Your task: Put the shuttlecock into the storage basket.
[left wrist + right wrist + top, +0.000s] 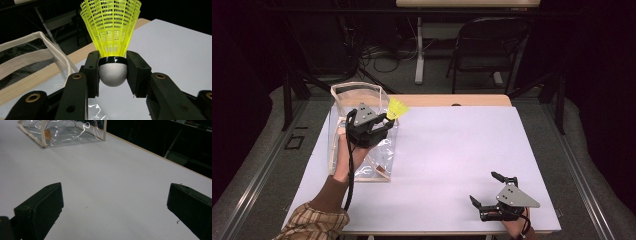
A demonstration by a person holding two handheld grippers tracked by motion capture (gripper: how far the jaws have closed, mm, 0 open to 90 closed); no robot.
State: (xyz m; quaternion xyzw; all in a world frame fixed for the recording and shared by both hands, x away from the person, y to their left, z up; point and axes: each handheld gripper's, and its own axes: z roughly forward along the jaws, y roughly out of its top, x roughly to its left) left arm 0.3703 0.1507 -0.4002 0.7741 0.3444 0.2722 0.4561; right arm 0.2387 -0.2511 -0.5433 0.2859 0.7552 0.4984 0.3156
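Left gripper view: shuttlecock [113, 47] between fingers [91, 72]

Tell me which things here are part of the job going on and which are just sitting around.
Part of the job:
- yellow shuttlecock, clamped at its grey cork by the left gripper
- clear bag, open, under that gripper

Just about:
- right gripper, jaws wide, resting near the table edge
- folding chair beyond the table
- cables on the floor

Nothing readable; the small orange tag [47, 134] on the clear bag [70, 135] is illegible
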